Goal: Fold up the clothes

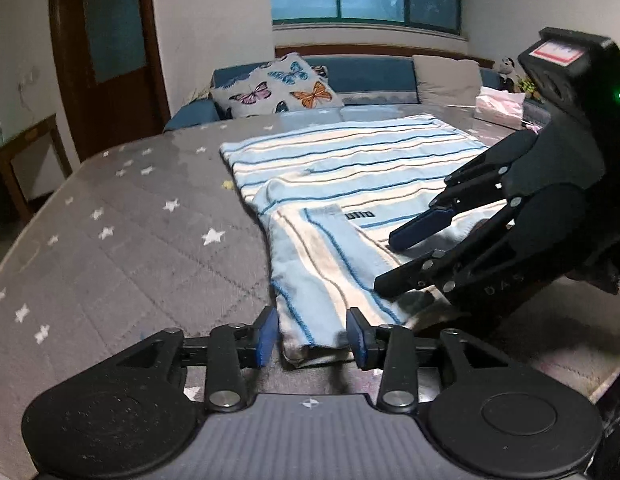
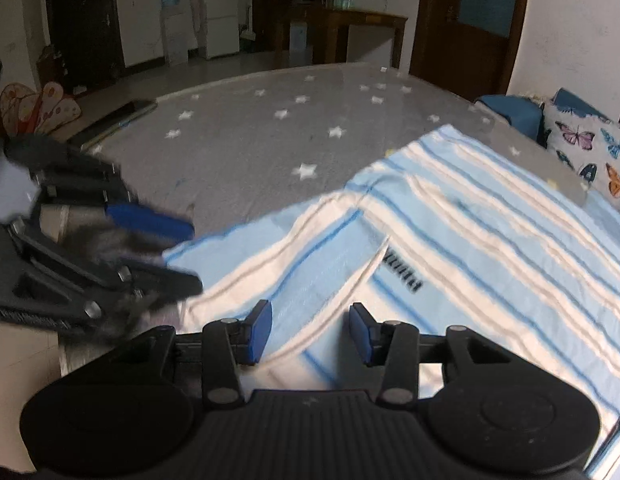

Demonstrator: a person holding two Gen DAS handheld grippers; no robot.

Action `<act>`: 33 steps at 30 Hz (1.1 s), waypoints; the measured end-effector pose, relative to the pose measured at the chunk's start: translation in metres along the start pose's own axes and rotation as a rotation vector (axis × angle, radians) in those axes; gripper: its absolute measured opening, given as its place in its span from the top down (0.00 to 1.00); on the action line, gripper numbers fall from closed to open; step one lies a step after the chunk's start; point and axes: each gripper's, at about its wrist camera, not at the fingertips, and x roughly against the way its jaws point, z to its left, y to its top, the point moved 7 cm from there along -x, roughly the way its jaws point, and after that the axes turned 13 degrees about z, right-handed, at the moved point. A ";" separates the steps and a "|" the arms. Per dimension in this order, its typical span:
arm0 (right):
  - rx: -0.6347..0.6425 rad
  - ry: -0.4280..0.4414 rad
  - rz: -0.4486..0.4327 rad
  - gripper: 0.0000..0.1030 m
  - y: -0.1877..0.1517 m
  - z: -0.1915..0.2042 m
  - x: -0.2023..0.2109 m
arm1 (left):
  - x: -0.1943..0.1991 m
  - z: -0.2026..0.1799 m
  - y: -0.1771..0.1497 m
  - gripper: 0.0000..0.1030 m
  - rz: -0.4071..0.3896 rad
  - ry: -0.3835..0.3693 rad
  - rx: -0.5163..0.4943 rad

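A light blue and white striped garment (image 1: 350, 168) lies flat on the grey star-patterned table (image 1: 130, 240), one sleeve (image 1: 314, 280) folded in toward me. My left gripper (image 1: 312, 336) is open, its blue pads either side of the sleeve's near end, not closed on it. My right gripper (image 1: 394, 264) shows at the right, open, hovering over the garment. In the right wrist view the right gripper (image 2: 310, 334) is open just above the striped garment (image 2: 470, 240), and the left gripper (image 2: 186, 254) is open at the sleeve end on the left.
A butterfly cushion (image 1: 278, 86) and a grey cushion (image 1: 446, 76) sit on the blue sofa (image 1: 370, 72) beyond the table. A pink tissue box (image 1: 500, 106) stands at the table's far right. A wooden door (image 1: 106, 40) is at the left.
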 end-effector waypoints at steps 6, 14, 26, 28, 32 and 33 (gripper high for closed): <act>-0.001 -0.019 -0.021 0.47 -0.013 -0.007 0.026 | 0.007 -0.028 -0.005 0.49 -0.020 0.009 -0.159; -0.040 -0.101 -0.010 0.42 -0.072 -0.035 0.072 | -0.012 -0.058 -0.007 0.49 -0.015 0.048 -0.343; -0.160 -0.257 0.080 0.36 -0.174 -0.084 0.107 | -0.022 -0.062 0.008 0.87 -0.019 0.017 -0.326; -0.153 -0.270 0.088 0.36 -0.183 -0.089 0.106 | -0.023 -0.062 0.011 0.91 -0.018 0.011 -0.314; -0.127 -0.268 0.072 0.36 -0.182 -0.089 0.104 | -0.023 -0.062 0.018 0.93 -0.016 -0.001 -0.285; -0.115 -0.268 0.066 0.34 -0.181 -0.088 0.103 | -0.022 -0.060 0.022 0.93 -0.017 -0.005 -0.268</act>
